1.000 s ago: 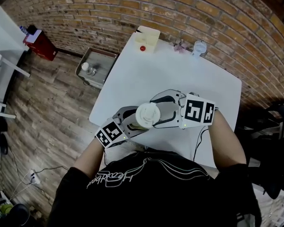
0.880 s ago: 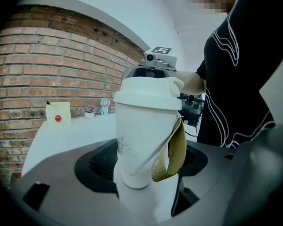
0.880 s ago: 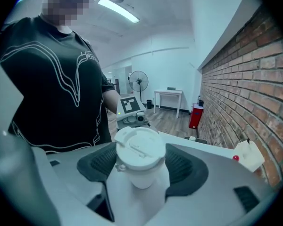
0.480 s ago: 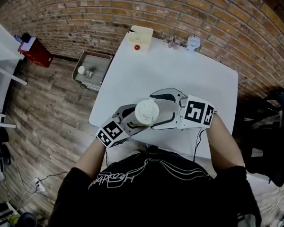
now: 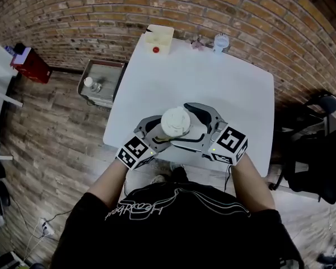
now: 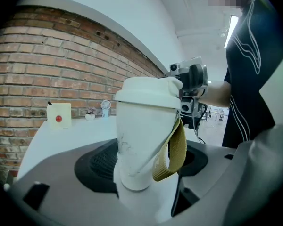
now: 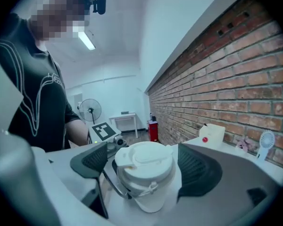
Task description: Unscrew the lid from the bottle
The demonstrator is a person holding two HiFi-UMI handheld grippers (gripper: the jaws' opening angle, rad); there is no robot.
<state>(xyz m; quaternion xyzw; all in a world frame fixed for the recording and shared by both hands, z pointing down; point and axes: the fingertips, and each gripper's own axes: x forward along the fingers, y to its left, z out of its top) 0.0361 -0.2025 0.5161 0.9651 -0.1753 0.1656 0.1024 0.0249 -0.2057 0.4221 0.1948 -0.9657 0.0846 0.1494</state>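
Note:
A white bottle (image 6: pixel 140 140) with a tan strap (image 6: pixel 172 152) stands upright over the near edge of the white table (image 5: pixel 213 83). My left gripper (image 5: pixel 166 133) is shut on its lower body, a pad on either side. The white lid (image 5: pixel 175 122) sits on top of the bottle. My right gripper (image 5: pixel 183 125) reaches in from the right with its jaws around the lid (image 7: pixel 144 160). Those jaws are opening, and a gap shows between each pad and the lid. The right gripper's pads (image 7: pixel 198 166) touch nothing.
At the table's far edge stand a cream box with a red button (image 5: pixel 158 38) and a small white fan (image 5: pixel 220 40). A grey bin (image 5: pixel 99 83) sits on the wooden floor to the left, a red box (image 5: pixel 31 65) beyond it. A dark chair (image 5: pixel 319 133) is at the right.
The right gripper's jaws have spread away from the lid, and that hand has swung down toward the person. The left gripper and the bottle have stayed put.

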